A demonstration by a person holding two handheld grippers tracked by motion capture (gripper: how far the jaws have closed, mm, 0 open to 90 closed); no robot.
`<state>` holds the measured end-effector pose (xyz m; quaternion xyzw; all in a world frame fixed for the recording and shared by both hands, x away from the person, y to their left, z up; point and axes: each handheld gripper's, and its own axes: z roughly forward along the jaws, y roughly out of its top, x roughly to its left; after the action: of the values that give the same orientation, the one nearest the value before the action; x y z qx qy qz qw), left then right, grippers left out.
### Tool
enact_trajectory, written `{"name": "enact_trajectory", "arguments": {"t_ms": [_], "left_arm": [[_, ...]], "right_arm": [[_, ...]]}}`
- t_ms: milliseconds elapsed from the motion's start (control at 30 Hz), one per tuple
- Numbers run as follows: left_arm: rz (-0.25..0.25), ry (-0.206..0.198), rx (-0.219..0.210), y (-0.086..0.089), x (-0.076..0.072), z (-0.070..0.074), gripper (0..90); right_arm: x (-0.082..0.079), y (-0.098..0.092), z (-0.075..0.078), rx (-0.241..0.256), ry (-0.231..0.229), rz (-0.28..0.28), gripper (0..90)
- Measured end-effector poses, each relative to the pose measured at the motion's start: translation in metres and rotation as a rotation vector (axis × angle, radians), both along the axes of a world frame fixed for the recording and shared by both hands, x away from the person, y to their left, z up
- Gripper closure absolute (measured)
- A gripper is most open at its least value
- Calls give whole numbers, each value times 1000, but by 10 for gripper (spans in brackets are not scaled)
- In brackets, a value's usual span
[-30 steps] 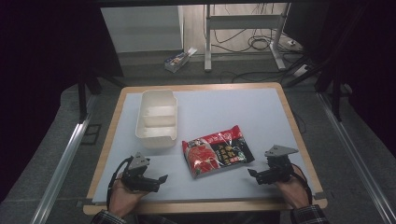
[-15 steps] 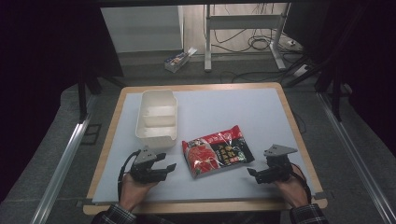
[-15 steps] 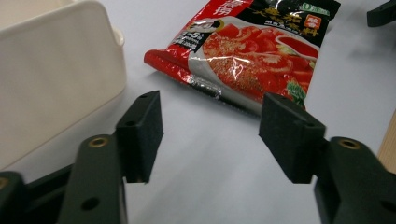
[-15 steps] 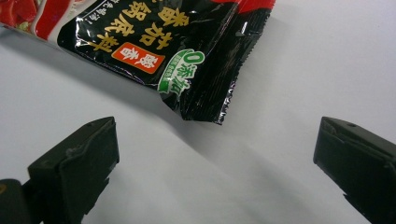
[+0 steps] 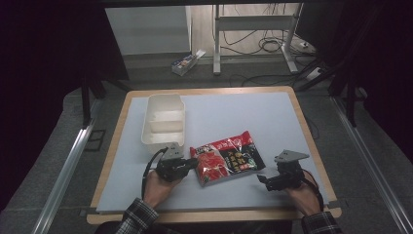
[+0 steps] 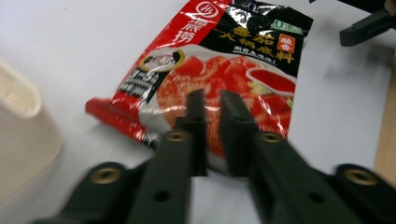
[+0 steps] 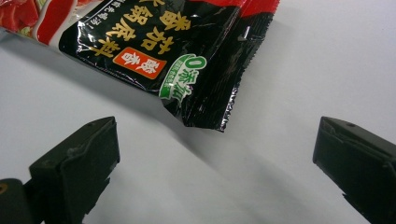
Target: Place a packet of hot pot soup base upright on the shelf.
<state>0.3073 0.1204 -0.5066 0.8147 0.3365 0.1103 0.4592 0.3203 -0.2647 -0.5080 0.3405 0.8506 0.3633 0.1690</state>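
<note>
A red and black food packet (image 5: 226, 157) lies flat on the pale mat near the table's front. My left gripper (image 5: 195, 164) is at the packet's left edge. In the left gripper view its jaws stand almost together over the packet (image 6: 224, 60), and my left gripper (image 6: 212, 98) leaves only a thin slit with nothing visibly clamped. My right gripper (image 5: 261, 178) rests on the mat just right of the packet. It is wide open in the right gripper view (image 7: 217, 130), with the packet's black corner (image 7: 205, 98) ahead of the jaws and apart from them.
A white two-compartment container (image 5: 163, 122) stands at the back left of the mat (image 5: 272, 112), close behind the left hand, and its rim (image 6: 18, 135) shows in the left gripper view. Wooden table edges frame the mat. A small box (image 5: 187, 61) lies on the floor beyond.
My left gripper has moved right, up to the packet's left edge, and its jaws have come together. The right gripper and the packet have stayed in place.
</note>
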Motion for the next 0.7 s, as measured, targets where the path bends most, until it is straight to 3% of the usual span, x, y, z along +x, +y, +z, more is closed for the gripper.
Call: {"name": "enact_trajectory", "arguments": {"t_ms": [233,333,433,700], "left_arm": [[-13,-3,24,-15,10,-7,897],[-7,8,69,-20,12,-14,897],[8,39,55,-17,14,-20,897],[12,47,66,-12,13,-26,900]], "right_arm": [[1,1,-1,-6,8,0,7],[1,2,-1,-10,9,-4,7],[1,2,-2,-13,10,-11,8],[1,2,-2,-13,18,-22,6]]}}
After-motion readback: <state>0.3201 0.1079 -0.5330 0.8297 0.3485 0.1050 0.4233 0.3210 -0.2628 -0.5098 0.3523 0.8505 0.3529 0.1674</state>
